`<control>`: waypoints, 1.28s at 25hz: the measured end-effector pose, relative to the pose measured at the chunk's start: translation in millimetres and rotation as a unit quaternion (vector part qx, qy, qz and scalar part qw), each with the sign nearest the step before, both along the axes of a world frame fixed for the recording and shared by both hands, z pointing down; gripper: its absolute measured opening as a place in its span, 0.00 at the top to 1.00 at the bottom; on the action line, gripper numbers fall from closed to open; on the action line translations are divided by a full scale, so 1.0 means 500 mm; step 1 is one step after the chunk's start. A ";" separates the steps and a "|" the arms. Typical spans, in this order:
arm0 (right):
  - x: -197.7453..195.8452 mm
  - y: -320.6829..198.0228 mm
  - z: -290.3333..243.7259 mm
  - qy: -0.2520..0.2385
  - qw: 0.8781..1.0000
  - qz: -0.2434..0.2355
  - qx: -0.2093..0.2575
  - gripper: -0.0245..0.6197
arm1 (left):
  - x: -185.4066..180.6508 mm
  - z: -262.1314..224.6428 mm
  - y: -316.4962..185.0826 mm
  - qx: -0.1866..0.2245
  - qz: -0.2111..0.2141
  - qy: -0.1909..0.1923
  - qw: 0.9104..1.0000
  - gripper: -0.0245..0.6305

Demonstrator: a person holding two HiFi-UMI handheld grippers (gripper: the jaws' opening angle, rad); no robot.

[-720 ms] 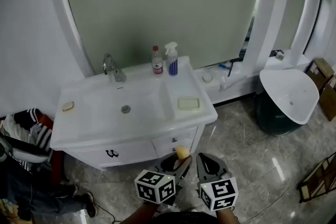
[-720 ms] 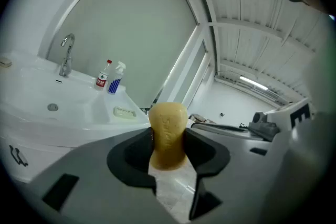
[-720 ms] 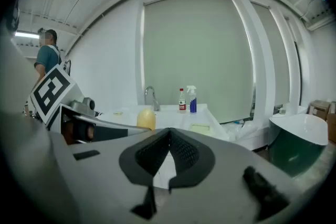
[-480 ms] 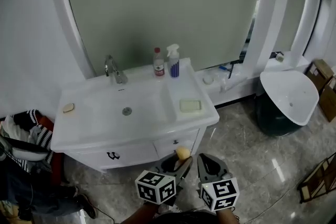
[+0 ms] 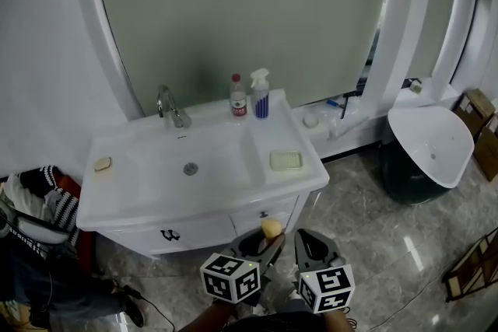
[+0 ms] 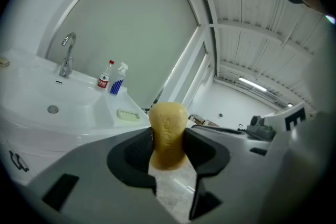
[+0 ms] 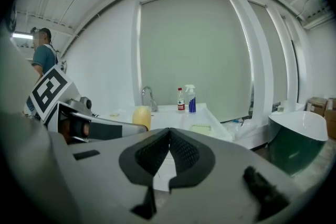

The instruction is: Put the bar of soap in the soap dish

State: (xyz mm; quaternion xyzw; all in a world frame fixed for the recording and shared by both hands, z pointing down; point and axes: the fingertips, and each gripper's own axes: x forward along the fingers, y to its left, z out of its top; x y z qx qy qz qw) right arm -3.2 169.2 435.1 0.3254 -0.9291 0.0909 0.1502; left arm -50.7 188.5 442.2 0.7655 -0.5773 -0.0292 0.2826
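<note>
A yellow bar of soap (image 6: 168, 134) stands upright between the pads of my left gripper (image 6: 168, 147), which is shut on it. In the head view the soap (image 5: 271, 228) and left gripper (image 5: 264, 238) sit low, in front of the vanity. The pale green soap dish (image 5: 285, 160) lies on the right side of the white washbasin counter (image 5: 226, 202), well ahead of both grippers; the dish (image 6: 127, 114) also shows in the left gripper view. My right gripper (image 5: 305, 243) hangs beside the left one, its jaws (image 7: 168, 150) closed together with nothing between them.
A chrome tap (image 5: 167, 106), a red-capped bottle (image 5: 238, 97) and a blue spray bottle (image 5: 261, 95) stand at the back of the counter. A small beige thing (image 5: 102, 164) lies at the counter's left. A white tub (image 5: 433, 140) is at the right, clothes (image 5: 35, 206) at the left.
The head view has shifted slightly, so the vanity sits a little lower and to the right in the picture. Both grippers keep their places, the soap still held.
</note>
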 end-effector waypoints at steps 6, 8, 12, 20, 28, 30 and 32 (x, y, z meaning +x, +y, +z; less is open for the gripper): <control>-0.002 -0.037 0.014 -0.003 1.000 0.000 -0.006 0.95 | -0.005 0.010 -0.032 -0.009 -0.003 0.006 1.000 0.68; -0.006 -0.056 0.011 -0.006 1.000 -0.004 -0.006 0.95 | -0.008 0.011 -0.046 -0.010 -0.007 0.004 1.000 0.68; -0.019 -0.090 0.008 -0.002 1.000 -0.019 -0.006 0.95 | -0.011 0.006 -0.083 -0.012 -0.016 0.002 1.000 0.68; -0.021 -0.177 0.018 0.004 0.999 -0.037 -0.005 0.95 | -0.009 0.013 -0.167 -0.018 -0.034 0.001 0.999 0.68; -0.040 -0.255 0.013 -0.008 0.998 -0.065 -0.010 0.95 | -0.012 0.014 -0.246 -0.026 -0.052 -0.008 0.998 0.68; -0.039 -0.273 0.016 -0.011 0.997 -0.069 -0.013 0.94 | -0.008 0.016 -0.264 -0.029 -0.056 -0.010 0.998 0.68; -0.036 -0.290 0.019 -0.013 0.997 -0.073 -0.016 0.95 | -0.005 0.020 -0.280 -0.033 -0.061 -0.012 0.998 0.68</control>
